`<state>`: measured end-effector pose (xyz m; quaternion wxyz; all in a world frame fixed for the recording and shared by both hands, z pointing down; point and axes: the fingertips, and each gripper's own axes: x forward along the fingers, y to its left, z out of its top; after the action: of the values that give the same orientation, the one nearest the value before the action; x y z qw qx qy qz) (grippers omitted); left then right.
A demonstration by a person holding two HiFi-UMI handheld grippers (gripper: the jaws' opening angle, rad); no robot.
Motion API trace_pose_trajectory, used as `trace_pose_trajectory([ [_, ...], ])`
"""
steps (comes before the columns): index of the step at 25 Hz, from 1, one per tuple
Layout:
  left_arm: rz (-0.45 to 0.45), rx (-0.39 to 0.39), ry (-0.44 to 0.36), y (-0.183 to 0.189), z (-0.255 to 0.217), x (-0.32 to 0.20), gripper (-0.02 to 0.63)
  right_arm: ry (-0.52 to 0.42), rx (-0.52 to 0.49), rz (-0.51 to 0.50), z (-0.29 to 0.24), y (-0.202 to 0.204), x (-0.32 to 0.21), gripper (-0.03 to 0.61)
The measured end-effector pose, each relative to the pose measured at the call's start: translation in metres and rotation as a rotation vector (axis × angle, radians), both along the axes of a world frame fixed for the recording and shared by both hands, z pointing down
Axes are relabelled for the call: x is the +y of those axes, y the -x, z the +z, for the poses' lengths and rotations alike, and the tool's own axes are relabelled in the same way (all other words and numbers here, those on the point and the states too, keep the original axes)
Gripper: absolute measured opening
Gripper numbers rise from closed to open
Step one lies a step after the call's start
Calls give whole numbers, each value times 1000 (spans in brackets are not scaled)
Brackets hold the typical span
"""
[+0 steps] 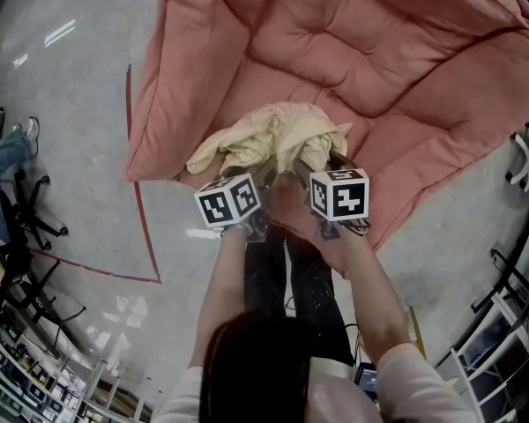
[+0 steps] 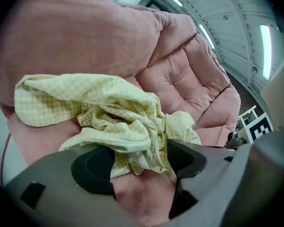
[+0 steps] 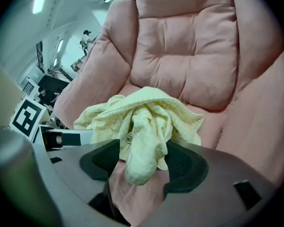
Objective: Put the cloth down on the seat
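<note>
A crumpled pale yellow checked cloth [image 1: 269, 139] lies on the front of the pink cushioned seat [image 1: 335, 51]. My left gripper [image 1: 263, 181] and right gripper [image 1: 328, 166] sit side by side at its near edge. In the left gripper view the cloth [image 2: 109, 112] spills loosely between the wide-apart black pads [image 2: 92, 169] of the open gripper [image 2: 139, 162], over the seat [image 2: 180, 74]. In the right gripper view a fold of cloth [image 3: 142, 117] hangs between the open gripper's [image 3: 143, 164] pads [image 3: 187, 167] with gaps at both sides, resting on the seat [image 3: 180, 46].
The big pink seat stands on a grey floor marked with red tape lines [image 1: 141, 210]. An office chair [image 1: 31, 210] and a person's jeans-clad leg [image 1: 0, 161] are at the left. White racks [image 1: 520, 157] and shelving [image 1: 485, 342] stand at the right.
</note>
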<state>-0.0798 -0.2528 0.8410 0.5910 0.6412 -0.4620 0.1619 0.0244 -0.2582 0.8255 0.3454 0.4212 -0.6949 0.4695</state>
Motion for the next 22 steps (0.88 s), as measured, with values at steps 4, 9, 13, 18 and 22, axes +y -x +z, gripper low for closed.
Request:
trace_pose_trajectory([
  [4, 11, 27, -33, 3, -38, 4, 337, -49, -14, 15, -41, 1, 0, 288],
  [9, 37, 3, -107, -1, -98, 5, 337, -124, -10, 12, -99, 4, 7, 288],
  [13, 57, 27, -180, -18, -153, 6, 336, -189, -23, 36, -149, -6, 14, 287],
  [18, 93, 48, -215, -22, -204, 32, 245, -262, -27, 51, -204, -7, 32, 276],
  [22, 84, 43, -285, -24, -253, 50, 234, -350, 8, 45, -244, -14, 44, 175],
])
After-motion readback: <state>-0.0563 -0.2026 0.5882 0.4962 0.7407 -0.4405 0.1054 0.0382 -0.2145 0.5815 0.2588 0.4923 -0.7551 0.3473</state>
